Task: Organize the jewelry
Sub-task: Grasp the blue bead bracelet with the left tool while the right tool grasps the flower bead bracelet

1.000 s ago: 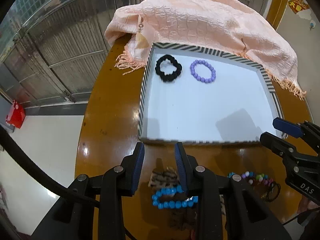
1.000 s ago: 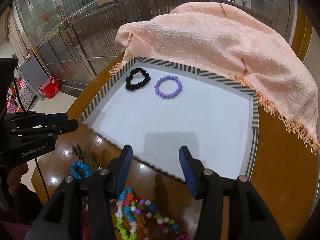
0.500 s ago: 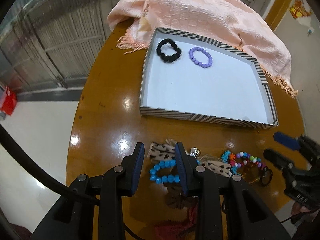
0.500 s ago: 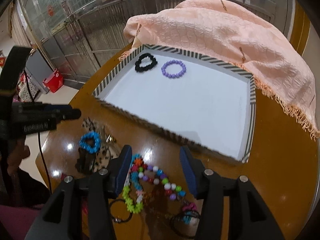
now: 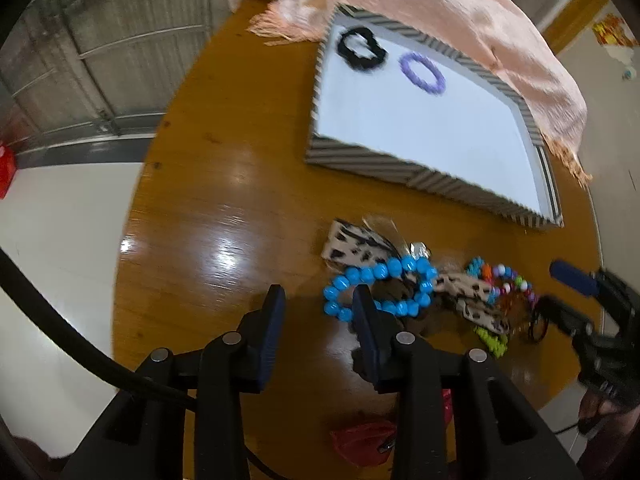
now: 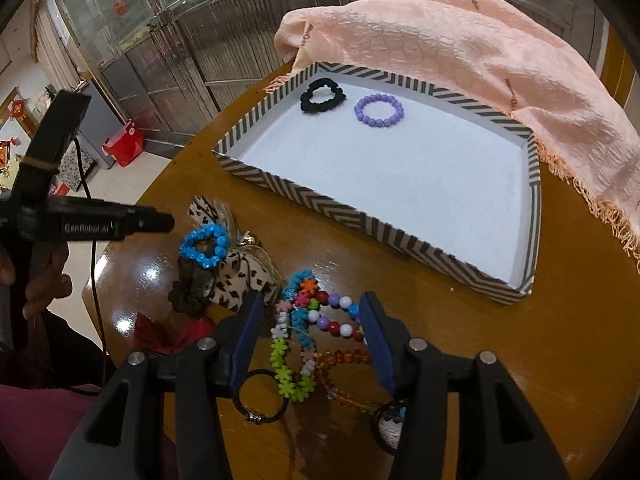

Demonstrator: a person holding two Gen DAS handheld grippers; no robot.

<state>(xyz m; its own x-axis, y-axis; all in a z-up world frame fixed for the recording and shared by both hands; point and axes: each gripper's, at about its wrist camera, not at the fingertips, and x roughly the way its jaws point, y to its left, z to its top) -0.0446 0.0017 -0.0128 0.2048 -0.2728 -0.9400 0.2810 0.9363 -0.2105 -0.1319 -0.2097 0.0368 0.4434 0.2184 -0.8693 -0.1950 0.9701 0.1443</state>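
We see a glossy amber-brown wood surface (image 6: 460, 320). The tray (image 6: 352, 216) has black-and-cream chevron stripes on its walls and a pale blue-white floor. In it lie a black scrunchie (image 6: 322, 96) and a lilac bead bracelet (image 6: 379, 110). A peach scarf (image 6: 460, 44) with orange fringe has a crinkled texture. On the wood we note a bright blue bead bracelet (image 5: 376, 288), a cream leopard-spotted scrunchie (image 6: 240, 276), multicoloured beads (image 6: 332, 316), a lime-green flower chain (image 6: 286, 368) and something red (image 5: 360, 440). Our fingers (image 6: 250, 336) are black with dark blue pads.
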